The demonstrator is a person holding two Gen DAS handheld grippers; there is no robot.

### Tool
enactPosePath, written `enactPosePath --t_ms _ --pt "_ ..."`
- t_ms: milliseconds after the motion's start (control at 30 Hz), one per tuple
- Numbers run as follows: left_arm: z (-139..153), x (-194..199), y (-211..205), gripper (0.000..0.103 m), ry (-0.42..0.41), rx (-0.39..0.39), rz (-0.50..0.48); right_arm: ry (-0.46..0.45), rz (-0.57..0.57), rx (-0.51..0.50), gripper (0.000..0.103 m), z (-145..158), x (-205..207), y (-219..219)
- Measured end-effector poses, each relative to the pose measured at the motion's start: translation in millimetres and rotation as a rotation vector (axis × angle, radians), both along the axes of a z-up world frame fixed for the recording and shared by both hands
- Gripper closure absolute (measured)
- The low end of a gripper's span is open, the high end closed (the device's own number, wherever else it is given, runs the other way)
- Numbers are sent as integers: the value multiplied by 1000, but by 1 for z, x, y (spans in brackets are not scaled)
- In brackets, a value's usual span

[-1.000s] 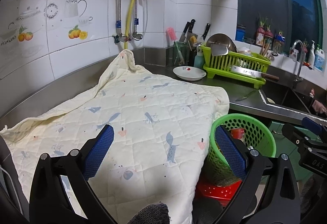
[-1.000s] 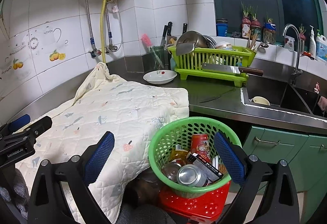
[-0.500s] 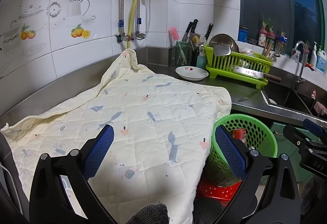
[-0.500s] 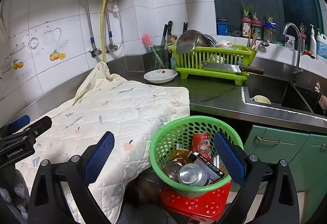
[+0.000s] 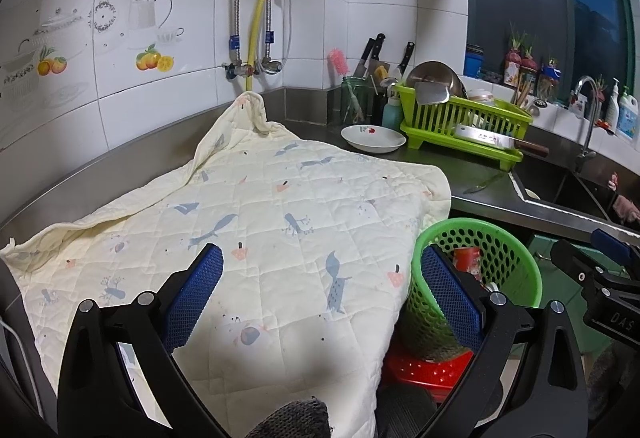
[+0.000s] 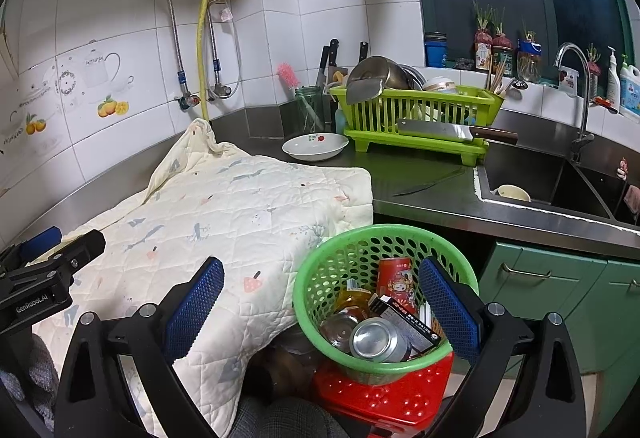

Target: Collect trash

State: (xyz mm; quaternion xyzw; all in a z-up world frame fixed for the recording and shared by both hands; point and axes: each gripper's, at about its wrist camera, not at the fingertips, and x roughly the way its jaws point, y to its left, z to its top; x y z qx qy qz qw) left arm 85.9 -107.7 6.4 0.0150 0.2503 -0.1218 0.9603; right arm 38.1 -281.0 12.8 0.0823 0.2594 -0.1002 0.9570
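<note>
While both grippers hang idle, the left gripper spread wide over the quilt and the right gripper equally spread above the basket, neither grasps anything. The trash already sits in that green basket, which stands on a red stool beside the worktop: a silver can on its side, a red can upright, a dark box and what looks like a glass jar. No loose trash shows on the quilt, so collection looks close to finished. The cans are probably light, thin-walled and slick, best pinched across the body with gentle force lest they dent; the box is stiff and would take a squeeze on its flat faces; the jar is likely heavier, and breakable. The mesh basket looks flexible and would be best held at its rim.
</note>
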Motion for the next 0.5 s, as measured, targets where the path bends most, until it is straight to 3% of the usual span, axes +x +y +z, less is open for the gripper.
enactPosePath --t_ms 500 --pt "-3 0 1 5 9 -4 2 4 3 4 8 -4 1 1"
